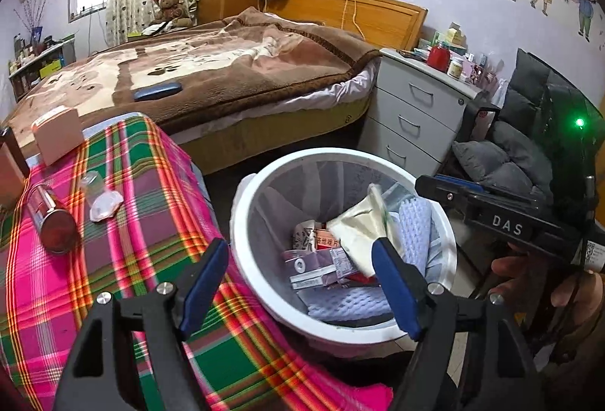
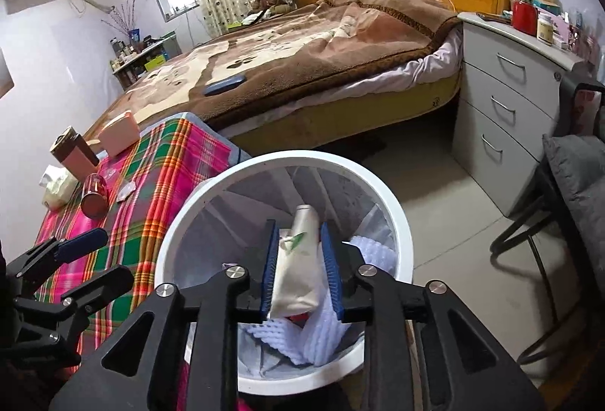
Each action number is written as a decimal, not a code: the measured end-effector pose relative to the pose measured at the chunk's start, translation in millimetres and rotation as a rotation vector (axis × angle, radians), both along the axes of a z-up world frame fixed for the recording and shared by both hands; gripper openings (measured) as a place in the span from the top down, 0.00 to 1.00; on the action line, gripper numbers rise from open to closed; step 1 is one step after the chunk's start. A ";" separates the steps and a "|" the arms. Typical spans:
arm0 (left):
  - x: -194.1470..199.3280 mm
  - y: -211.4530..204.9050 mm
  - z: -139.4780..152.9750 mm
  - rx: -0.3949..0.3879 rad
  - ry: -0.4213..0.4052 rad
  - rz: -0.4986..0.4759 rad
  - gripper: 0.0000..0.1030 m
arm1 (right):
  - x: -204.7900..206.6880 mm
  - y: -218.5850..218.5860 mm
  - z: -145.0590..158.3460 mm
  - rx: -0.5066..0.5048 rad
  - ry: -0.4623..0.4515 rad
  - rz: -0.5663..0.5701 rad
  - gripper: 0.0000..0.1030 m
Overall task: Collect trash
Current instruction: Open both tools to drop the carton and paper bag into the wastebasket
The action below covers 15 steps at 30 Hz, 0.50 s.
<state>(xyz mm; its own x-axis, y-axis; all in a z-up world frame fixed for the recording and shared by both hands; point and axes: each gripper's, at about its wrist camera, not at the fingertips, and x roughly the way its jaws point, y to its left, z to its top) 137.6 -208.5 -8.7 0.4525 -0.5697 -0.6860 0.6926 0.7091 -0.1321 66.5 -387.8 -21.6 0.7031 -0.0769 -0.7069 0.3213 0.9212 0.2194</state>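
Observation:
A white round bin [image 1: 242, 207] [image 2: 401, 222] with a liner stands on the floor beside the plaid-covered table [image 1: 124, 259]. It holds boxes, wrappers and white foam netting [image 1: 416, 225]. My right gripper [image 2: 298, 227] [image 1: 427, 184] hangs over the bin with a cream tube [image 2: 297, 259] [image 1: 359, 229] loose between its blue pads; a gap shows along the right pad. The tube looks blurred in the left wrist view. My left gripper [image 1: 298, 248] [image 2: 102, 259] is open and empty, straddling the table edge and the bin's near rim.
On the table lie a red can [image 1: 53, 222], a clear plastic cup [image 1: 102, 199], a pink box [image 1: 56, 138], a brown cup [image 2: 73, 154] and a tissue pack [image 2: 56, 184]. Behind are a bed [image 1: 227, 70], grey drawers [image 1: 416, 108] and a cushioned chair [image 1: 510, 154].

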 end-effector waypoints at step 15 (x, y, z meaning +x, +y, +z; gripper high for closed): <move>27.3 73.0 6.5 -0.003 -0.019 0.186 0.23 | 21.5 36.3 9.0 -0.025 -0.052 0.051 0.39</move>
